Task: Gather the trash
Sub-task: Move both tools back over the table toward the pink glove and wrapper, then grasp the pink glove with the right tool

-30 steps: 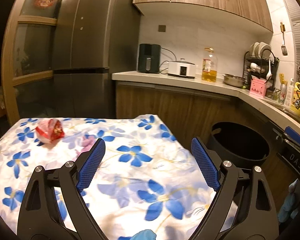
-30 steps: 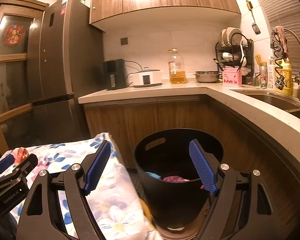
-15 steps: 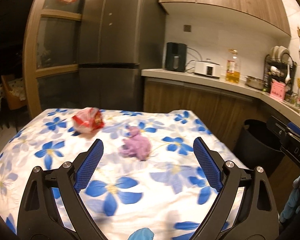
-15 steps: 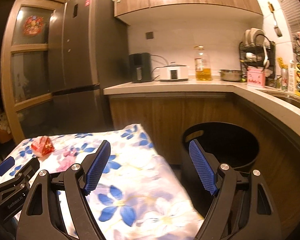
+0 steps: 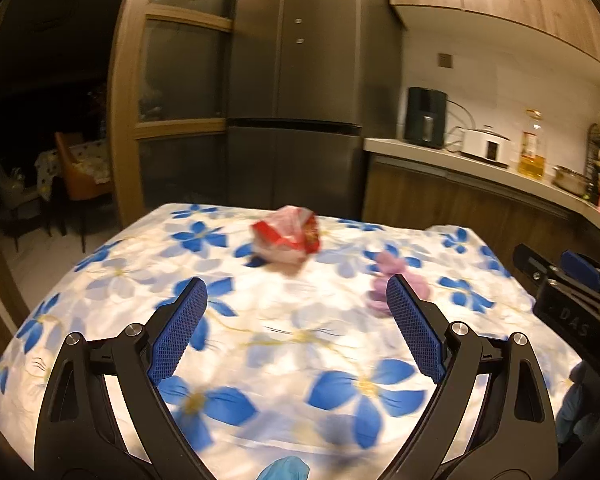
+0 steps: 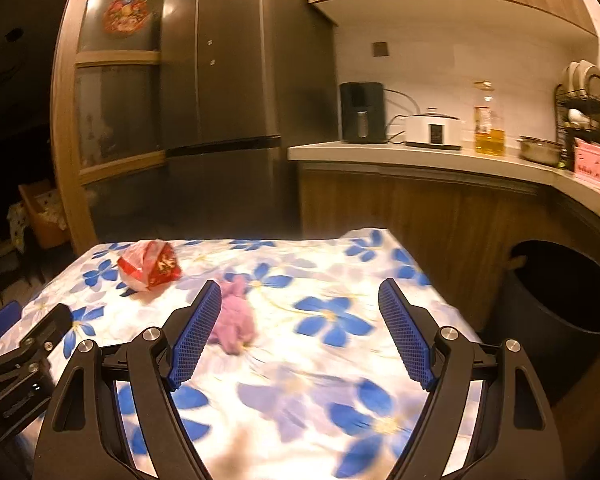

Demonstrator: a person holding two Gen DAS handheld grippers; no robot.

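Note:
A crumpled red and white wrapper (image 5: 287, 236) lies on the far part of the table, ahead of my open, empty left gripper (image 5: 296, 308). A crumpled pink tissue (image 5: 404, 280) lies right of it, partly behind the right finger. In the right wrist view the wrapper (image 6: 150, 266) is far left and the pink tissue (image 6: 234, 316) lies just beside the left finger of my open, empty right gripper (image 6: 300, 312). A black trash bin (image 6: 560, 304) stands on the floor right of the table.
The table has a white cloth with blue flowers (image 5: 300, 344). Behind it stand a dark fridge (image 5: 296, 92) and a wooden counter (image 6: 420, 156) with an air fryer, a cooker, an oil bottle and a dish rack. The right gripper body (image 5: 564, 296) shows at the right edge.
Both grippers have swung left, away from the bin and over the table. The wrapper and the pink tissue now sit nearer and more central. Both stay open.

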